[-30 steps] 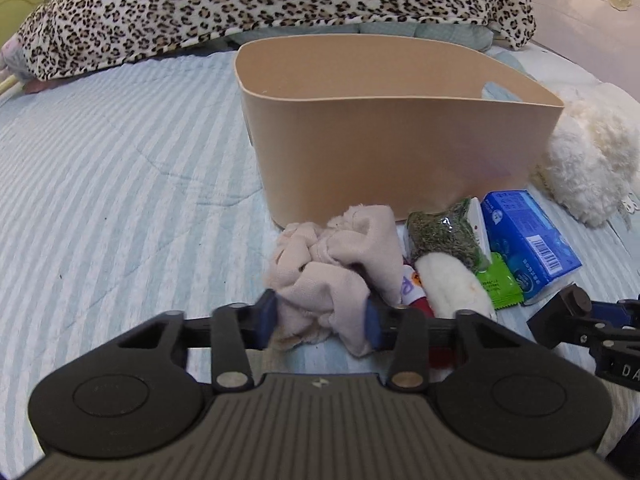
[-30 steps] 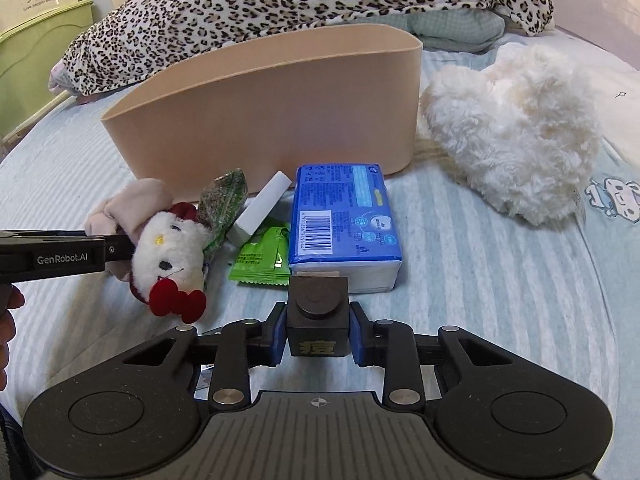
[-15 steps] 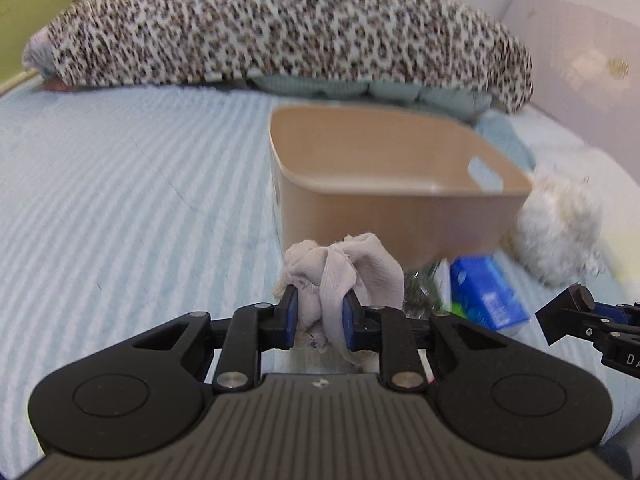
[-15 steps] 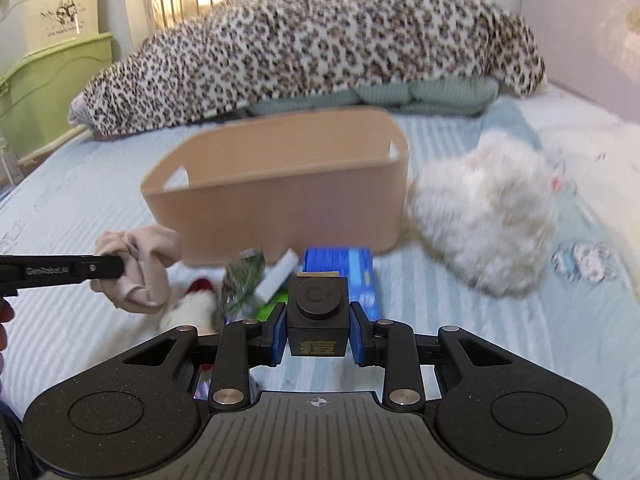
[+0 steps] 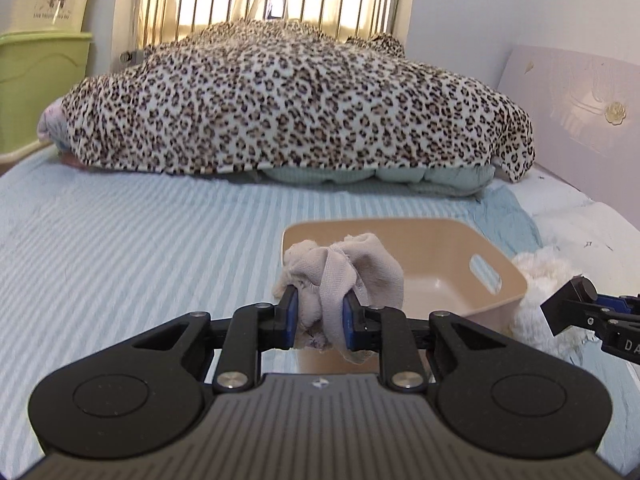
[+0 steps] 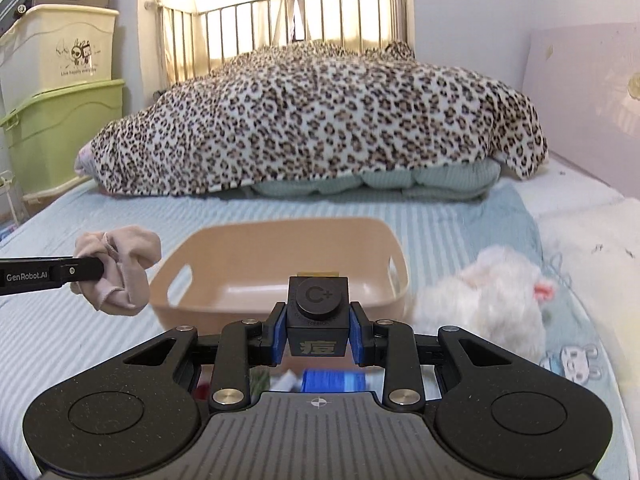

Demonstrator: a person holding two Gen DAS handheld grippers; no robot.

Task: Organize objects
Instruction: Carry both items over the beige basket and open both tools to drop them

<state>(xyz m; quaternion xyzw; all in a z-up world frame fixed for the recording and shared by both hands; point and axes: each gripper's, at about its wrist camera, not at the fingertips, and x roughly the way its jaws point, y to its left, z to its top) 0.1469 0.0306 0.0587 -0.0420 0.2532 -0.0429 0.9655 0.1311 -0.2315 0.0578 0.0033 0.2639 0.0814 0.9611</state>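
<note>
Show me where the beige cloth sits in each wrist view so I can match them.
Left wrist: the cloth is at centre, pinched in the left gripper, in front of the tan bin.
Right wrist: the cloth is at the left edge, left of the bin.
Shared landmark: the leopard blanket behind.

Two wrist fisheyes, both facing the headboard end of the bed

Each looks low along its own gripper toward the tan bin (image 5: 452,276), close ahead; both share the leopard blanket (image 6: 320,120) and railing.
</note>
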